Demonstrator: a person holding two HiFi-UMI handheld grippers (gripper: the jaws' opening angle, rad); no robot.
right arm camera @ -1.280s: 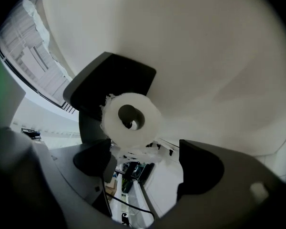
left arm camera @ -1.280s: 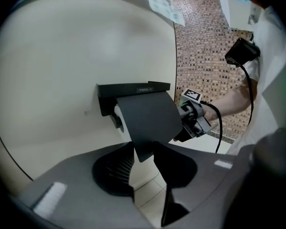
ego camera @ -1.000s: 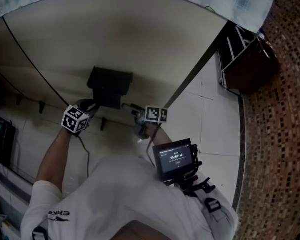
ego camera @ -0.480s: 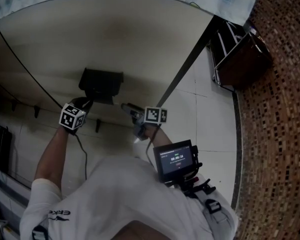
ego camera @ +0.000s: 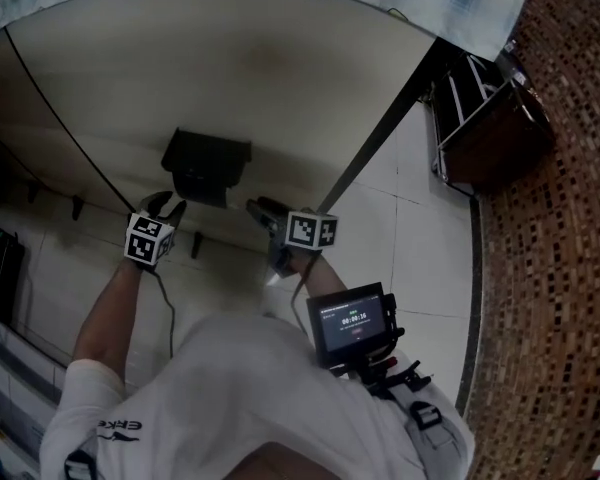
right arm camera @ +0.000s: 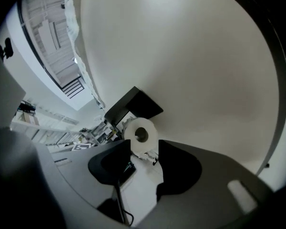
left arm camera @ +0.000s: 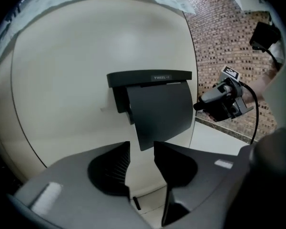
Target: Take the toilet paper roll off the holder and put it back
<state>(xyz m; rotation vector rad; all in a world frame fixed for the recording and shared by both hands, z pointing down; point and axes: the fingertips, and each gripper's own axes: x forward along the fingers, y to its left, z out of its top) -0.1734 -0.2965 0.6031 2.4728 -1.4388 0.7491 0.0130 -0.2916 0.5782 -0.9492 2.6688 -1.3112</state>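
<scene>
A black wall holder (ego camera: 206, 165) with a hinged flap (left arm camera: 158, 109) hangs on the beige wall. The white toilet paper roll (right arm camera: 140, 134) sits under it, seen end-on in the right gripper view. My left gripper (ego camera: 166, 206) is just below the holder's left side. Its jaws (left arm camera: 142, 149) have just been opening and stand apart, with the flap's lower edge hanging at the tips, unpressed. My right gripper (ego camera: 255, 208) is off the holder's right side. Its jaws (right arm camera: 144, 147) have just been closing, open with nothing between them, and the roll lies beyond the tips.
A dark diagonal strip (ego camera: 380, 138) divides the beige wall from white tiles (ego camera: 420, 228). A metal rack (ego camera: 485, 108) stands at the upper right beside brown mosaic floor (ego camera: 550, 268). Small hooks (ego camera: 77, 208) dot the wall on the left. A screen device (ego camera: 352, 320) hangs on the person's chest.
The right gripper has drawn slightly away from the holder's right side and rolled. The left gripper stays under the holder's left side with its jaws wider.
</scene>
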